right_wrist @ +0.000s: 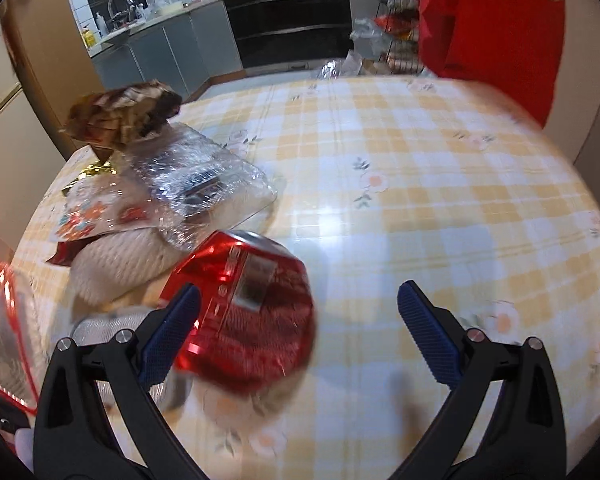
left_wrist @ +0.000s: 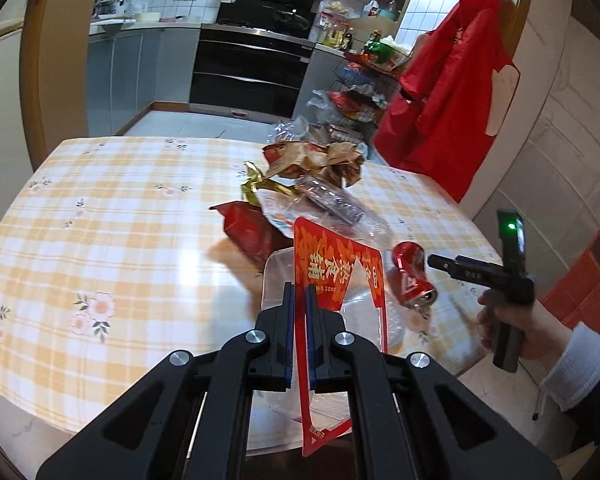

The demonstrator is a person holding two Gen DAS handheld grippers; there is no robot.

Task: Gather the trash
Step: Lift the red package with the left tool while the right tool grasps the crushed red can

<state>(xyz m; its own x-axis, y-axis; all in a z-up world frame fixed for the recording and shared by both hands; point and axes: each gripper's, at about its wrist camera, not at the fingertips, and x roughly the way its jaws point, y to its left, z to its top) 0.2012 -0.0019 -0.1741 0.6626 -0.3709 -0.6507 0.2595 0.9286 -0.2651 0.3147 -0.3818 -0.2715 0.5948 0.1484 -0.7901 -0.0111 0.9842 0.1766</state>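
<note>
Several pieces of trash are left on my checked table, so I judge the collecting only begun. In the left wrist view, starting at the centre left of the frame, a red foil bag lies by a gold wrapper, with crumpled brown paper above them toward the top centre and a clear plastic sleeve just right of the gold. At lower centre my left gripper is clenched on a red-and-clear snack packet, which stands up between the pads, clear of the cloth as far as I can tell. Right of it a crushed red can lies on the table, and at the right edge the right gripper points at it from a hand.

In the right wrist view, the brown paper sits upper left, the plastic sleeve below it, then the can at lower centre, blurred. My right gripper's jaws stand wide, released, the can against the left pad and apart from the right one.

Done so far: one packet in hand. The can looks next; the heap behind remains.
</note>
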